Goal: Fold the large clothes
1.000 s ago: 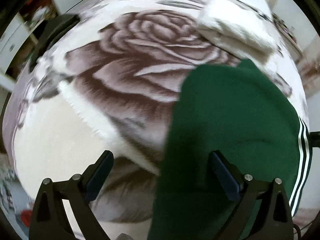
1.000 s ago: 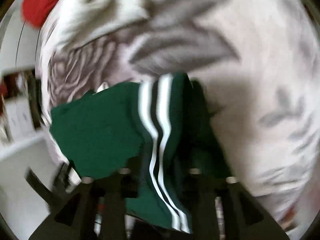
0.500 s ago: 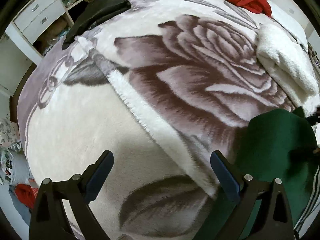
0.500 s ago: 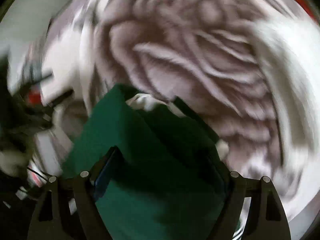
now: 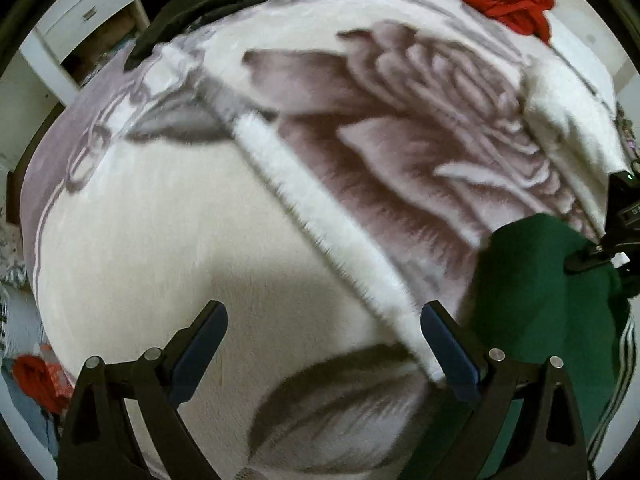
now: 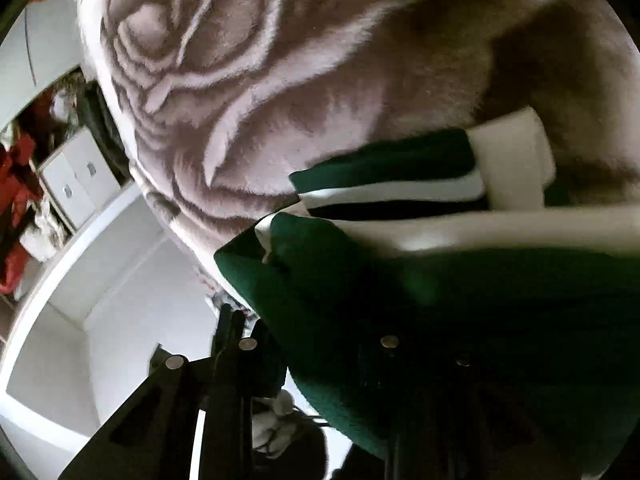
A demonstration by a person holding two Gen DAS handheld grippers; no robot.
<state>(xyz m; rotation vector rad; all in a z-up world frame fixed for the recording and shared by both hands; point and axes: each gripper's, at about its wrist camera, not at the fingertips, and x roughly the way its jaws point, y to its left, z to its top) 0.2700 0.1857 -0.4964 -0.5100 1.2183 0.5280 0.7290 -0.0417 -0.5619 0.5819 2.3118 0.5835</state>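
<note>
Toward the right edge of the rose-print blanket (image 5: 360, 168), lying bunched: green striped garment (image 5: 544, 288), soft, limp, light, likely to sag and slide on plush pile. Best taken at a hem or corner near the white stripes (image 6: 392, 192), both layers together. Left gripper (image 5: 324, 344) spread wide, empty, over bare blanket. Right gripper (image 6: 320, 364) closing, green cloth draped over its fingers; whether pinched, cannot tell.

Green garment (image 5: 536, 300) with white side stripes (image 6: 388, 194): lies bunched on the rose-print blanket (image 5: 200, 240) near its edge. Partly folded over itself; pale inner lining shows at one fold. Exact garment type unclear, possibly track trousers.
</note>
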